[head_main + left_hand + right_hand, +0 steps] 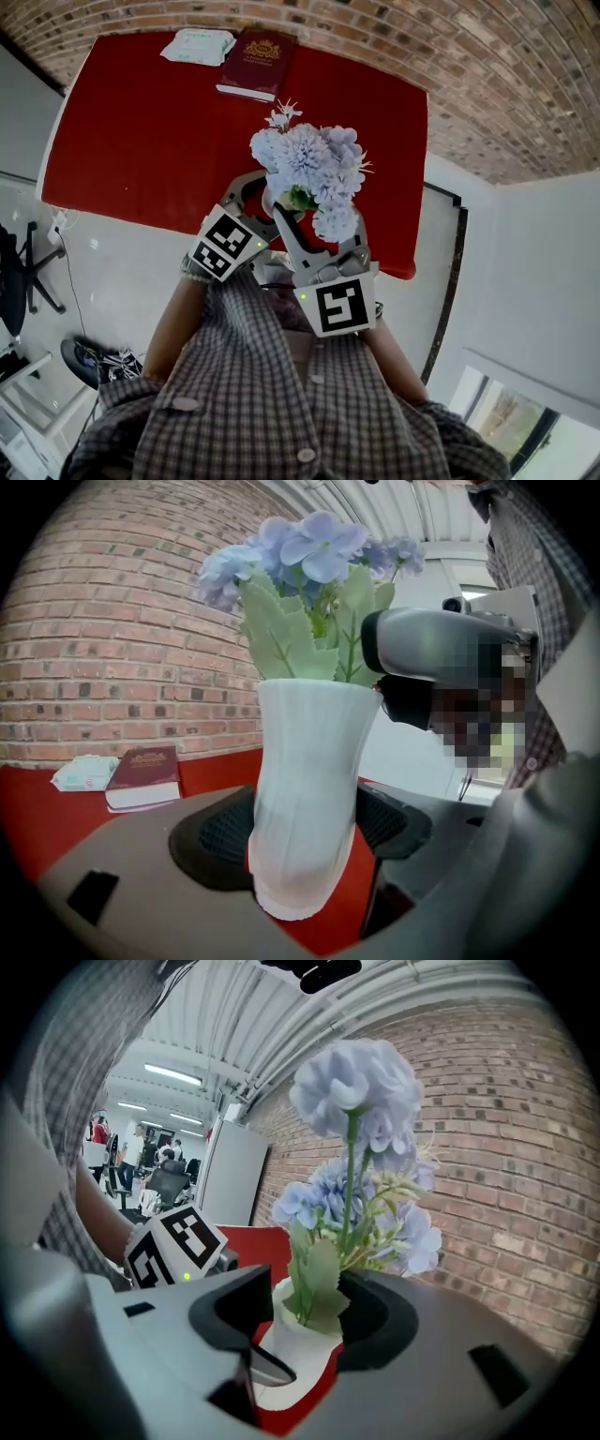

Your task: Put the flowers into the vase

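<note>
A bunch of pale blue artificial flowers [311,171] stands in a white ribbed vase [305,789]. My left gripper [305,834] is shut on the vase's lower body, its dark pads pressing both sides, and holds it upright over the near edge of the red table [131,131]. In the head view the blooms hide most of the vase. My right gripper [305,1321] is open. Its pads stand apart on either side of the green leaves [314,1288] and stems just above the vase mouth [281,1340], without pressing them. From the left gripper view it [422,658] sits beside the stems.
A dark red book [256,62] and a white tissue packet [197,45] lie at the table's far edge, against the brick wall [103,649]. An office chair [19,272] stands on the floor at the left. The person's checked shirt [272,403] fills the bottom of the head view.
</note>
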{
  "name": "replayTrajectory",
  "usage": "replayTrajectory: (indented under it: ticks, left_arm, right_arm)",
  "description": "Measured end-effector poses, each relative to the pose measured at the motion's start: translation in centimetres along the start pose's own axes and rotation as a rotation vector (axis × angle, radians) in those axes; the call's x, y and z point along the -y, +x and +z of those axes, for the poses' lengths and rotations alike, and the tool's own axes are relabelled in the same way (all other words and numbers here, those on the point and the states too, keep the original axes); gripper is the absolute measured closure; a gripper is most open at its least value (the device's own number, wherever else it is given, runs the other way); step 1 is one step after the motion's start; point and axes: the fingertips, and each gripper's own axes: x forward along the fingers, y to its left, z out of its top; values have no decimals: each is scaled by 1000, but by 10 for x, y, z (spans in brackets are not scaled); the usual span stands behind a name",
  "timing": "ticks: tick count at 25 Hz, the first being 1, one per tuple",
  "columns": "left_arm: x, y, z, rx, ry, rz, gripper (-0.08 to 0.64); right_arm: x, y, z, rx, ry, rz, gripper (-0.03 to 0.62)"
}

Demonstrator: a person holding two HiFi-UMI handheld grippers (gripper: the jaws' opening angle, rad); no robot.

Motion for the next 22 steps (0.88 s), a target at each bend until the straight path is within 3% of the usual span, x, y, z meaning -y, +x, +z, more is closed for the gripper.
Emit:
replayTrajectory:
  ticks: [11, 22]
  left_arm:
    - [-2, -2, -1, 0, -7, -6, 216]
    - [1, -2, -3, 1, 23, -55, 218]
  right_arm:
    - [4, -22, -13, -32, 33, -44, 376]
    - [9, -30, -51, -95, 174, -77, 376]
